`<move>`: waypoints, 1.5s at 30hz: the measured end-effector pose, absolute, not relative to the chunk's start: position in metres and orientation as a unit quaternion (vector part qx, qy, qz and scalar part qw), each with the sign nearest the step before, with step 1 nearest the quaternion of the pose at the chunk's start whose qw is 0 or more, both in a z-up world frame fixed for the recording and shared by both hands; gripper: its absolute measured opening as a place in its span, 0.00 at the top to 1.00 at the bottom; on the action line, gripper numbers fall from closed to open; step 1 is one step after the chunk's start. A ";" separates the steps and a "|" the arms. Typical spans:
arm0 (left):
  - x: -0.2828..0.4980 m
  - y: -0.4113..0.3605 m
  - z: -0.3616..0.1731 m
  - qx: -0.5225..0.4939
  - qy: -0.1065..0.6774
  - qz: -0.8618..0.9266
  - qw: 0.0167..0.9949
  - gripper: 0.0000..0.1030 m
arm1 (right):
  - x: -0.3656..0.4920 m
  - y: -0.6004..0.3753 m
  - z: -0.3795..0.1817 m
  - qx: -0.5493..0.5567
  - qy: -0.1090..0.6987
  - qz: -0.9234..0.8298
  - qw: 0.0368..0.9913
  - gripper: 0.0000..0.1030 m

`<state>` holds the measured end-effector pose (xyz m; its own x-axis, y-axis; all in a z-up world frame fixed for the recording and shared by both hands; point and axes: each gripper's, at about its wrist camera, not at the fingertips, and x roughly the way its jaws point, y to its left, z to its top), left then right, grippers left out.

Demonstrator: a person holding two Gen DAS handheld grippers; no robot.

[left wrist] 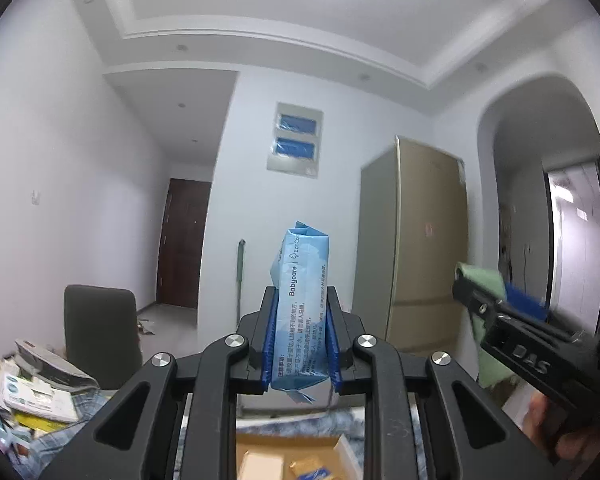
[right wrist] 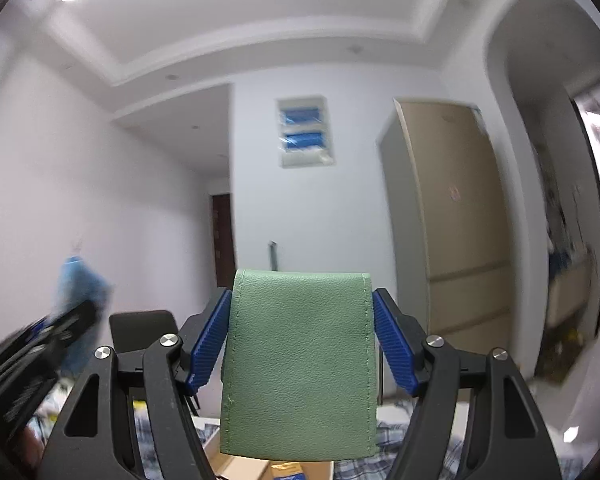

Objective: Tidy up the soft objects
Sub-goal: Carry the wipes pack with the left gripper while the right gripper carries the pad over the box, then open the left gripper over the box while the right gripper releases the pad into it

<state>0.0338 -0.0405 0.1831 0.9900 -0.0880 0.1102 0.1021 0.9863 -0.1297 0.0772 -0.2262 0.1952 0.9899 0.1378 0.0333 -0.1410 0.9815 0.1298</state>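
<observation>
My left gripper (left wrist: 301, 300) is shut on a light blue tissue pack (left wrist: 302, 300) with "Babycare" print, held upright and raised high. My right gripper (right wrist: 302, 300) is shut on a folded green leather-like pouch (right wrist: 300, 364), also raised. In the left wrist view the right gripper (left wrist: 480, 292) shows at the right with the green pouch (left wrist: 486, 280) in it. In the right wrist view the left gripper (right wrist: 60, 328) shows blurred at the left with the blue pack (right wrist: 82, 280).
An open cardboard box (left wrist: 292, 456) with small items lies below, on a plaid cloth (right wrist: 396, 436). A pile of packets and papers (left wrist: 32, 392) lies at the left by a dark chair (left wrist: 100, 320). A gold fridge (left wrist: 424, 240) stands behind.
</observation>
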 end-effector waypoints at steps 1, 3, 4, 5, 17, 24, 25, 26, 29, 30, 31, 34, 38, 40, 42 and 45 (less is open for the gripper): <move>0.036 -0.039 0.186 -0.072 -0.054 -0.050 0.995 0.78 | 0.087 -0.231 0.199 0.085 0.002 0.062 0.994 0.33; 0.042 -0.036 0.193 -0.075 -0.061 -0.044 0.994 0.78 | 0.099 -0.241 0.204 0.119 0.005 0.074 0.990 0.33; 0.046 -0.034 0.193 -0.074 -0.063 -0.042 0.994 0.78 | 0.104 -0.243 0.204 0.128 0.003 0.071 0.989 0.33; 0.053 -0.033 0.194 -0.072 -0.062 -0.039 0.995 0.78 | 0.110 -0.243 0.205 0.128 -0.001 0.058 0.990 0.33; 0.145 -0.015 0.119 -0.050 0.079 -0.035 0.995 0.78 | 0.165 -0.195 0.130 0.031 0.053 0.046 0.997 0.33; 0.199 -0.015 0.081 -0.042 0.208 -0.046 0.976 0.78 | 0.206 -0.179 0.079 0.014 0.157 0.065 0.985 0.33; 0.204 -0.018 0.075 -0.039 0.221 -0.046 0.973 0.78 | 0.212 -0.179 0.073 0.012 0.167 0.065 0.984 0.33; 0.210 -0.019 0.068 -0.035 0.233 -0.040 0.971 0.78 | 0.217 -0.178 0.067 0.008 0.179 0.067 0.981 0.33; 0.222 -0.020 0.050 -0.030 0.270 -0.045 0.961 0.78 | 0.234 -0.179 0.049 0.000 0.217 0.069 0.974 0.33; 0.228 -0.021 0.044 -0.026 0.287 -0.050 0.956 0.78 | 0.239 -0.179 0.043 0.001 0.230 0.072 0.970 0.33; 0.232 -0.021 0.038 -0.024 0.297 -0.049 0.953 0.78 | 0.244 -0.181 0.037 0.000 0.245 0.077 0.967 0.33; 0.242 -0.023 0.023 -0.027 0.320 -0.051 0.946 0.78 | 0.255 -0.179 0.020 -0.012 0.289 0.102 0.952 0.33; 0.245 -0.024 0.009 -0.021 0.331 -0.044 0.942 0.78 | 0.266 -0.180 -0.003 -0.001 0.334 0.123 0.935 0.33; 0.250 -0.026 0.001 -0.018 0.341 -0.046 0.939 0.78 | 0.271 -0.181 -0.012 0.005 0.353 0.132 0.926 0.33; 0.253 -0.027 -0.007 -0.016 0.348 -0.045 0.936 0.78 | 0.272 -0.178 -0.018 -0.006 0.358 0.128 0.925 0.33; 0.256 -0.027 -0.012 -0.018 0.338 -0.051 0.940 0.78 | 0.276 -0.175 -0.027 -0.020 0.366 0.124 0.922 0.33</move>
